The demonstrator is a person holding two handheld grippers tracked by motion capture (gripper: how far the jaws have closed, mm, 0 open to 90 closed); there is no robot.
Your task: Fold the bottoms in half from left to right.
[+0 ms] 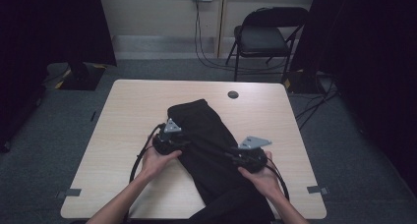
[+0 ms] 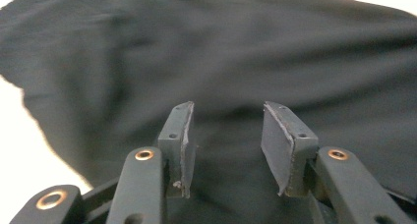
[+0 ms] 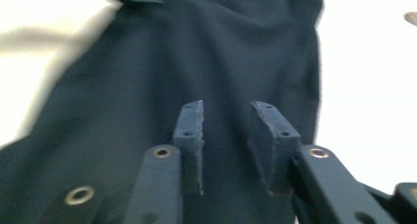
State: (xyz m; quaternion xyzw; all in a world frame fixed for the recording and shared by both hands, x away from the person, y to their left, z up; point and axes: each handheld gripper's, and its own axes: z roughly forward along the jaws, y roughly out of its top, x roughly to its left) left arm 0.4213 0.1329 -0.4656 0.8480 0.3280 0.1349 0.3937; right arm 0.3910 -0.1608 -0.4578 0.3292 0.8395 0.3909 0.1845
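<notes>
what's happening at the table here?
A person is working a black garment lying on a light wooden table, with a handheld gripper in each hand. The left gripper and right gripper both hang over the cloth with jaws apart and nothing pinched between the pads. The near end of the garment droops off the table edge toward the person.

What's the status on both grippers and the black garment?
Left gripper open, nothing pinched. Right gripper open, over the cloth. Black garment lies folded lengthwise on the table, near end hanging off the edge. Nothing in the way.
</notes>
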